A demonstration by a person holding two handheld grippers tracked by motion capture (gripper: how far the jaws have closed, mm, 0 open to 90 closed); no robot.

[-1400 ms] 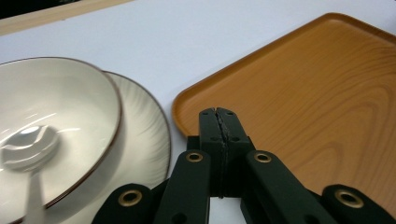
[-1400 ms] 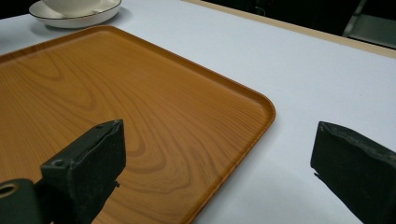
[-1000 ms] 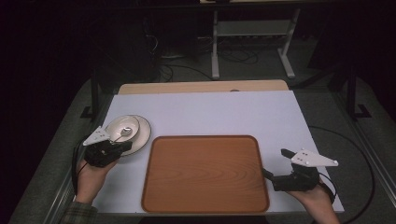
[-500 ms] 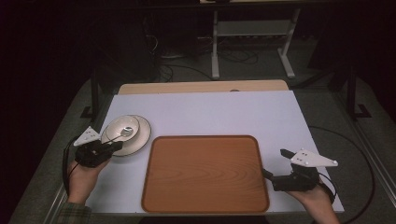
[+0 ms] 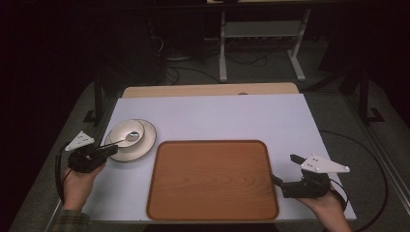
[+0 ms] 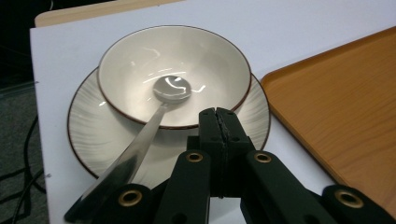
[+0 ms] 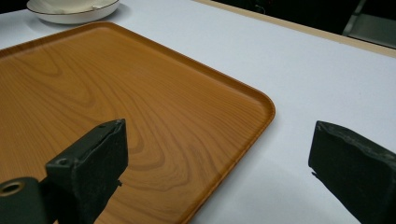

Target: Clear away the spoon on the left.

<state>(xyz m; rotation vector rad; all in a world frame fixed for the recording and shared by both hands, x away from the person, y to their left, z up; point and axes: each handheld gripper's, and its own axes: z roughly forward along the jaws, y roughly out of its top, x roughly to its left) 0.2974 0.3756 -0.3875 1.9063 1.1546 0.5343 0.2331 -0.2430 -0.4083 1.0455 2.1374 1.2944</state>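
Dark floor with loose cables and a metal stand is filling the upper part of the high view, and below it the desk (image 5: 212, 116) is lying under a white sheet.

At the lower left of that view the person's left hand (image 5: 77, 181) is coming in from the bottom edge, holding the left claw (image 5: 112, 150) low and level, pointing toward the centre right. In the left gripper view its jaws are sitting pressed together with nothing between them, tips just over the near rim of the plate (image 6: 93, 140). A bowl (image 6: 173, 74) is resting on that plate, and a spoon (image 6: 140, 140) is lying with its head in the bowl and its handle running down toward the lower left of the frame, beside the closed jaws.

At the lower right of the high view the right hand (image 5: 326, 205) is holding the right claw (image 5: 276, 180) level, aimed toward the left at the right edge of the tray (image 5: 212, 181). In the right gripper view its 2 jaws are standing wide apart, 1 over the tray's rounded corner (image 7: 261, 105), the other over bare white sheet.

Bare sheet is stretching across the upper half of the desk and along the tray's right side.
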